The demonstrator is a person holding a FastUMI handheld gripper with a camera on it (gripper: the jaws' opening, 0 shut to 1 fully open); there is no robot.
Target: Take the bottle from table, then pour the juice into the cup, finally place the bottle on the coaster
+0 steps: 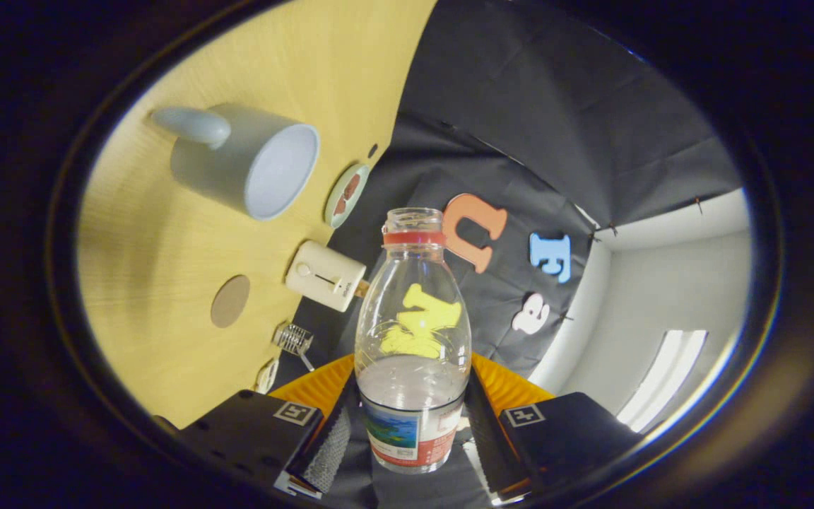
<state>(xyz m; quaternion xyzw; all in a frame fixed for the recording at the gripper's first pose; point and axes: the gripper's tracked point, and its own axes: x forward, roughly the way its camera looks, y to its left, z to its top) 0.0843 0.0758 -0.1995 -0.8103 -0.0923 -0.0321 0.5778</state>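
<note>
A clear plastic bottle [413, 339] with a red neck ring, no cap and a coloured label sits between my two fingers, and my gripper [410, 435] is shut on it at the label. Clear liquid fills its lower part. The whole view is rolled, so the wooden table [167, 240] stands tilted beside the bottle. On the table lies a pale grey cup [248, 166] with a handle, its mouth facing the bottle's side. A round brown coaster [229, 301] lies on the table nearer to me than the cup.
A white toaster [325, 276] stands at the table's edge just beside the bottle's neck. A small plate [346, 195] with dark food sits beyond it near the cup. A small wire rack [294, 339] and a white object [266, 376] lie close to my left finger.
</note>
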